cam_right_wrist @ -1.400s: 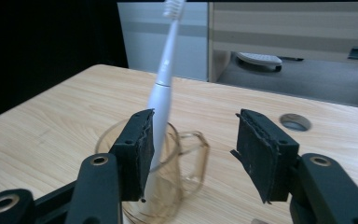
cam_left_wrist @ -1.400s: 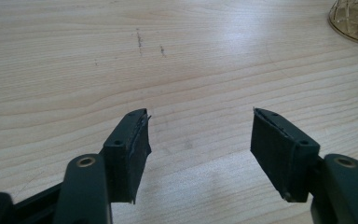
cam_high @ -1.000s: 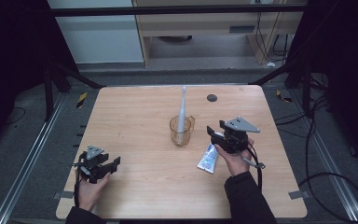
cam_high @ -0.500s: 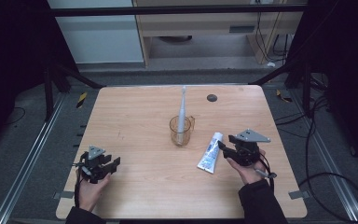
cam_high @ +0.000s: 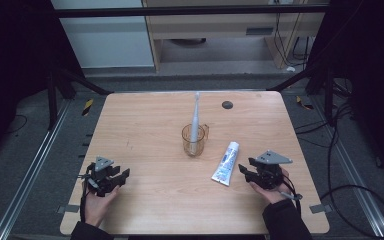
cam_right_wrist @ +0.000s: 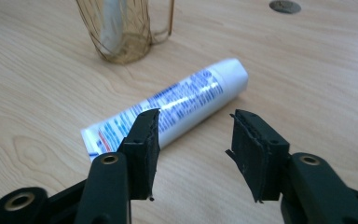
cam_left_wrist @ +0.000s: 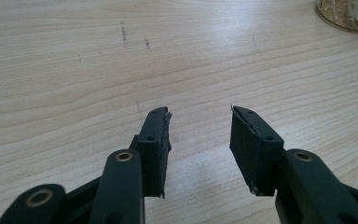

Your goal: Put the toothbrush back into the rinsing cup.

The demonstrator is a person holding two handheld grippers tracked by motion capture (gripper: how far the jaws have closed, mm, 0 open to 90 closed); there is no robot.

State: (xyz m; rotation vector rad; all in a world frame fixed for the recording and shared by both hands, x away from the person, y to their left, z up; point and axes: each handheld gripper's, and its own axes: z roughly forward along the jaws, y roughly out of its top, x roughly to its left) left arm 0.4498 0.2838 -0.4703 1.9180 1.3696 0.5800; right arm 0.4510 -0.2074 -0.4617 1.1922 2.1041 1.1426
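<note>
On the wooden worktop [cam_high: 145, 125] a toothpaste tube [cam_high: 226, 163] lies flat to the right of centre, its white cap end pointing away from the person and its crimped end toward them. The right gripper [cam_high: 245, 169] sits just beside the tube's near end, low over the wood, with its jaws spread wide and nothing between them; in the right gripper view the tube [cam_right_wrist: 177, 109] lies slantwise just beyond the jaw tips, apart from them. A clear amber-tinted mug [cam_high: 194, 139] with a handle stands near the middle of the worktop, just beyond the tube, and a white toothbrush [cam_high: 195, 115] stands upright inside it. A small dark round disc [cam_high: 227, 104] lies well behind, toward the far edge. The left gripper [cam_high: 120, 176] rests near the front left of the worktop, well apart from the tube, its jaws likewise held wide apart over bare wood and holding nothing.
</note>
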